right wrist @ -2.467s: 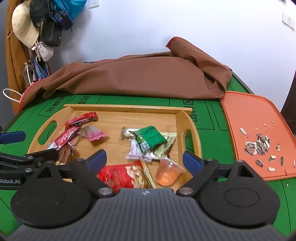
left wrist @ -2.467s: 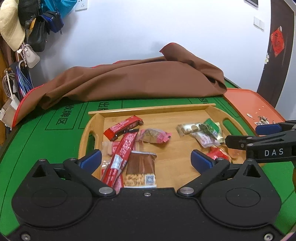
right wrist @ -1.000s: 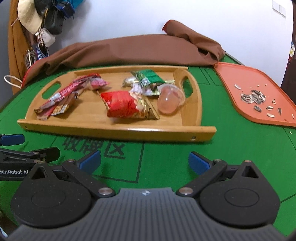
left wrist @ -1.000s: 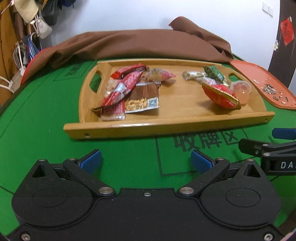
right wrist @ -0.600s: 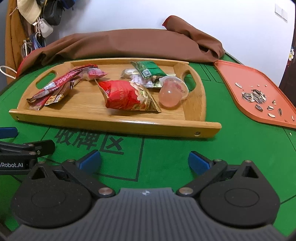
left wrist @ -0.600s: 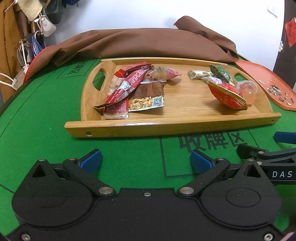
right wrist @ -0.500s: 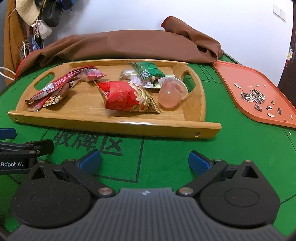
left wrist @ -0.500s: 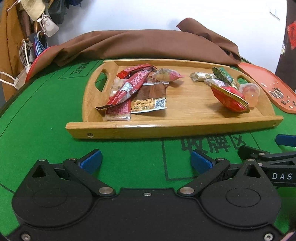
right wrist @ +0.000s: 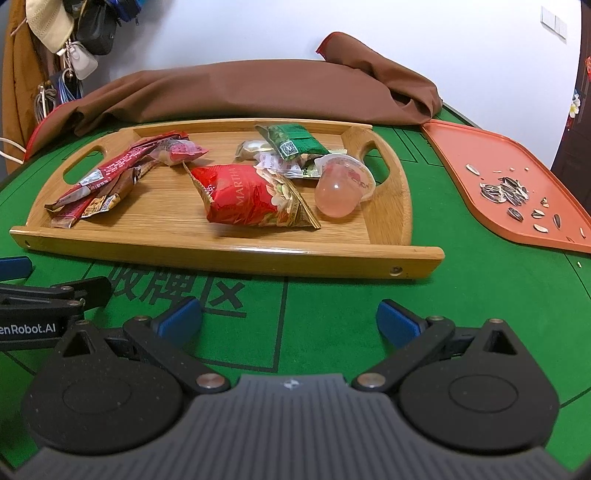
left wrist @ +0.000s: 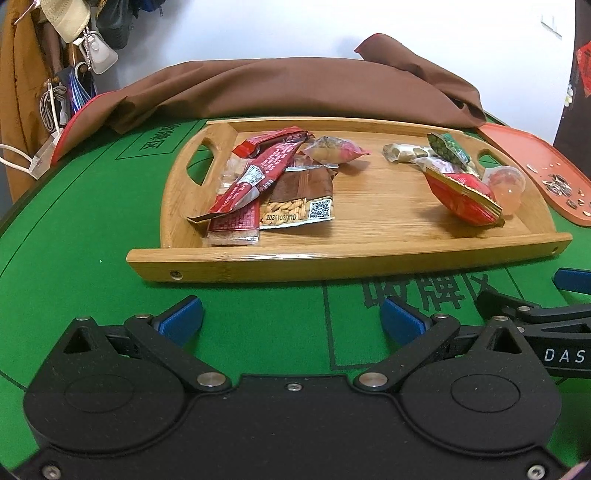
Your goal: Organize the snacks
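A wooden tray (left wrist: pixel 332 260) (right wrist: pixel 229 254) lies on the green table and holds two heaps of snacks. On its left lie red bar wrappers (left wrist: pixel 255 173) (right wrist: pixel 110 171), a brown peanut pack (left wrist: pixel 301 194) and a pink candy (left wrist: pixel 332 147). On its right lie a red nut bag (left wrist: pixel 461 192) (right wrist: pixel 251 195), a pink jelly cup (left wrist: pixel 506 182) (right wrist: pixel 341 188) and a green packet (left wrist: pixel 448 147) (right wrist: pixel 295 144). My left gripper (left wrist: pixel 291 319) and right gripper (right wrist: pixel 288 319) both stand open and empty over the felt, short of the tray's near rim.
A brown cloth (left wrist: pixel 295 92) (right wrist: pixel 240 92) is bunched behind the tray. An orange tray (right wrist: pixel 517 184) (left wrist: pixel 532 166) with sunflower seeds (right wrist: pixel 506 194) sits to the right. Bags and a hat (left wrist: pixel 62 18) hang at the far left. Green felt (right wrist: pixel 480 295) spreads in front.
Both grippers have drawn back from above the tray to low over the felt in front of it. They stayed open and empty. The snacks have not moved.
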Demonstrator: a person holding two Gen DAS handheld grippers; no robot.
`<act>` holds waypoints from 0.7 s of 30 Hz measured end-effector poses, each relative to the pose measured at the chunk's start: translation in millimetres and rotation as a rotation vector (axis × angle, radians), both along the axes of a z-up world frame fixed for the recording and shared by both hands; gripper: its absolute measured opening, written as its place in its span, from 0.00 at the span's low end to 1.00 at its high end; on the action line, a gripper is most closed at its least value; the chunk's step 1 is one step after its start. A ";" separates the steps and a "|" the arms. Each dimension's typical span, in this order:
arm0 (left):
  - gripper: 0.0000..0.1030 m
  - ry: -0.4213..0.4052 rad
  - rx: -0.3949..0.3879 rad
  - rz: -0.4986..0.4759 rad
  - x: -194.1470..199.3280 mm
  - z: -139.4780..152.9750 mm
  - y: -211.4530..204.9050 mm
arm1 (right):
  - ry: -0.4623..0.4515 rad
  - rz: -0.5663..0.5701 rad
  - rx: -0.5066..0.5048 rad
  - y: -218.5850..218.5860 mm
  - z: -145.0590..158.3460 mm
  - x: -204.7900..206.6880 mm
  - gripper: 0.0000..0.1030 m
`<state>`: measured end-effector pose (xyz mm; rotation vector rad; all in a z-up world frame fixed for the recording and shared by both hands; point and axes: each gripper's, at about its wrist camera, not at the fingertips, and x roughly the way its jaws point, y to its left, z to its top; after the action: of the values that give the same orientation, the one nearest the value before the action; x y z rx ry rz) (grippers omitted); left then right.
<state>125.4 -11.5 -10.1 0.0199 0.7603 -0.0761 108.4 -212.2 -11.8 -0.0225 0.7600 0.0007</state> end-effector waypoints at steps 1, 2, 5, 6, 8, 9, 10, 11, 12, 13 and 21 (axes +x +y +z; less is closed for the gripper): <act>1.00 0.000 0.000 0.000 0.1 0.0 -0.1 | 0.000 0.000 0.000 0.0 0.0 -0.2 1.00; 1.00 0.000 0.001 0.000 0.0 0.0 -0.1 | 0.000 -0.001 0.001 -0.1 0.0 -0.2 1.00; 1.00 0.000 0.001 0.000 0.0 0.0 0.2 | 0.000 -0.002 0.001 0.4 -0.2 1.0 1.00; 1.00 0.000 0.001 0.000 0.1 0.0 0.2 | 0.000 -0.002 0.001 0.6 -0.1 1.1 1.00; 1.00 0.000 0.001 0.000 0.2 0.1 0.2 | 0.000 -0.003 0.001 0.2 0.0 0.6 1.00; 1.00 0.000 0.002 0.000 0.3 0.1 0.2 | 0.000 -0.004 0.002 0.1 0.0 0.5 1.00; 1.00 0.000 0.002 0.001 0.2 0.0 0.4 | 0.000 -0.005 0.002 -0.2 -0.1 0.2 1.00; 1.00 0.000 0.002 0.003 0.1 0.0 0.2 | 0.000 -0.007 0.002 -0.2 -0.1 0.2 1.00; 1.00 0.000 0.002 0.005 -0.1 0.1 0.1 | 0.000 -0.010 0.002 0.1 -0.1 0.4 1.00; 1.00 0.000 0.003 0.007 0.2 0.1 -0.1 | 0.000 -0.012 0.002 0.1 -0.1 -0.1 1.00; 1.00 0.000 0.003 0.009 0.2 0.3 -0.2 | 0.000 -0.016 0.003 0.6 -0.3 -0.5 1.00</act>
<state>125.6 -11.7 -9.8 0.0192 0.7607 -0.0669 107.9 -211.6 -12.1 -0.0140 0.7598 -0.0135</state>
